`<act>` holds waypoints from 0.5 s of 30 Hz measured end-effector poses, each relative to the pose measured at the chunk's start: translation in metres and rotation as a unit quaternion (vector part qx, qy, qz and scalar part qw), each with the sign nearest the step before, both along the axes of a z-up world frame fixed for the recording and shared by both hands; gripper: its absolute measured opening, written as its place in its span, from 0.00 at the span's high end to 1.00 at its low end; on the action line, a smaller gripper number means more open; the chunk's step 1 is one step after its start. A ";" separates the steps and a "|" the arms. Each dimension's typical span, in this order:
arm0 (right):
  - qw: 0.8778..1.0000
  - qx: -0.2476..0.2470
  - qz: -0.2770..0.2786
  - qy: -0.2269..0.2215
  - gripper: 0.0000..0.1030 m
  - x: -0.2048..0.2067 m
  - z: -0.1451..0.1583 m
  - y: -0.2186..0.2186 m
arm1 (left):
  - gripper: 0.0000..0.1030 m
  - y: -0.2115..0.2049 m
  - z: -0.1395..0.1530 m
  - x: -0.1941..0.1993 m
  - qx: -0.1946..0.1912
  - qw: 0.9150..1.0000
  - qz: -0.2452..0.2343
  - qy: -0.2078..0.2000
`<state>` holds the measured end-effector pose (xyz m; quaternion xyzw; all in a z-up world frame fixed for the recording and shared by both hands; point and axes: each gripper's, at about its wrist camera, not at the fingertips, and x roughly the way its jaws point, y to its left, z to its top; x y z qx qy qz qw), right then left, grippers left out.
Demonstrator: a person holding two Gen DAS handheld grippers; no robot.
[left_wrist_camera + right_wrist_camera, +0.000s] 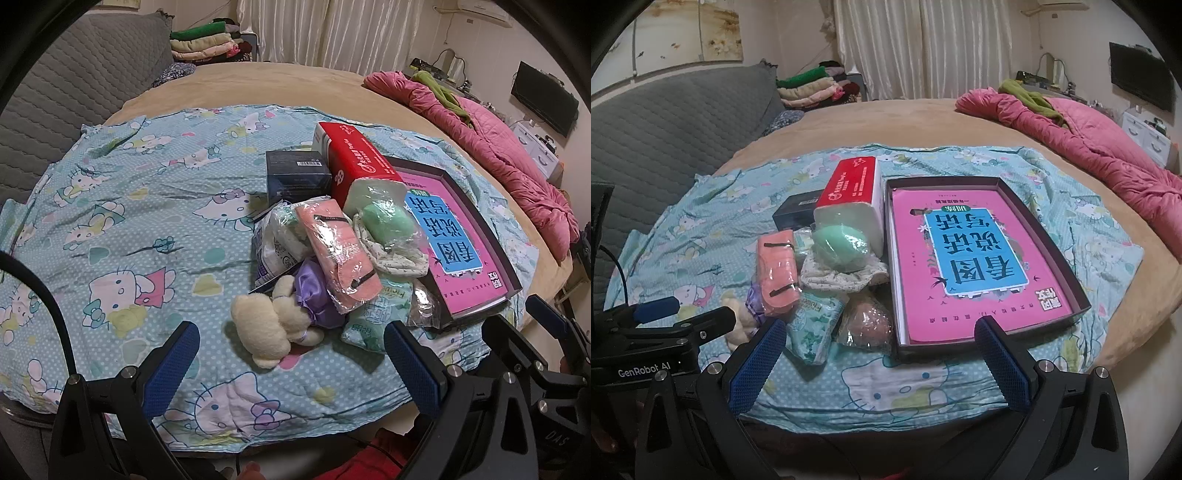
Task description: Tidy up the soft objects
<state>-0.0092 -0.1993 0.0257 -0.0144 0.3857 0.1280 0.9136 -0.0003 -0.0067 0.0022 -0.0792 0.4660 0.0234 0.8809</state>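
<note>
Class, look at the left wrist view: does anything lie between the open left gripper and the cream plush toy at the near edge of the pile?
Nothing visible does. The left gripper has its jaws open, and only bare cartoon-cat sheet lies before the cream plush toy, the nearest item of the pile.

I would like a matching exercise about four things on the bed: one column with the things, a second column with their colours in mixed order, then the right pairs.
Things:
1. plush toy
2. tissue box
3. book in the tray
4. wrapped round sponge

Colours:
A. pink cover with a blue panel
B. cream
C. pale green
D. red top

Pairs: 1-B, 2-D, 3-A, 4-C
</note>
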 end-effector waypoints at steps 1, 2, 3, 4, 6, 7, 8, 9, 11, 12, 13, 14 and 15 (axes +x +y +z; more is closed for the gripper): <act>1.000 0.000 0.000 0.000 0.02 0.000 0.000 0.000 | 0.02 0.000 0.000 0.000 0.000 1.000 0.000 0.000; 1.000 -0.001 0.000 0.001 0.01 0.000 0.000 0.000 | 0.02 -0.001 0.000 0.000 0.000 1.000 0.000 0.000; 1.000 -0.001 0.000 0.001 0.02 0.000 0.000 0.000 | 0.02 0.000 0.000 0.000 0.000 1.000 -0.001 0.000; 1.000 -0.001 0.000 0.001 0.01 0.000 0.000 0.000 | 0.02 0.000 0.000 0.000 0.000 1.000 -0.001 0.001; 1.000 -0.001 0.000 0.000 0.01 0.000 0.000 0.000 | 0.02 -0.001 0.000 0.000 0.000 1.000 -0.002 0.001; 1.000 0.000 0.000 0.000 0.01 0.000 0.000 0.000 | 0.02 -0.001 0.000 0.000 0.000 1.000 -0.002 0.000; 1.000 0.000 0.000 0.000 0.01 0.000 0.000 -0.001 | 0.02 -0.001 0.000 0.000 0.000 1.000 -0.002 0.000; 1.000 0.000 0.000 0.000 0.02 0.000 0.000 -0.001 | 0.02 -0.001 0.000 0.000 0.000 1.000 -0.002 0.000; 1.000 0.000 0.000 0.000 0.01 0.000 0.000 -0.001 | 0.02 -0.001 0.000 0.000 -0.001 1.000 -0.001 0.000; 1.000 0.000 0.000 0.000 0.01 0.000 0.000 -0.001 | 0.02 -0.001 0.000 0.000 -0.001 1.000 -0.001 0.000; 1.000 0.000 0.000 0.000 0.01 0.000 0.000 -0.001 | 0.02 -0.001 0.000 0.000 -0.001 1.000 -0.002 0.000; 1.000 0.000 0.000 0.000 0.01 0.000 0.000 -0.001 | 0.02 -0.002 0.000 0.000 -0.001 1.000 -0.002 0.000; 1.000 0.000 0.000 0.000 0.01 0.000 0.000 -0.001 | 0.02 -0.002 0.000 0.000 -0.002 1.000 -0.002 0.000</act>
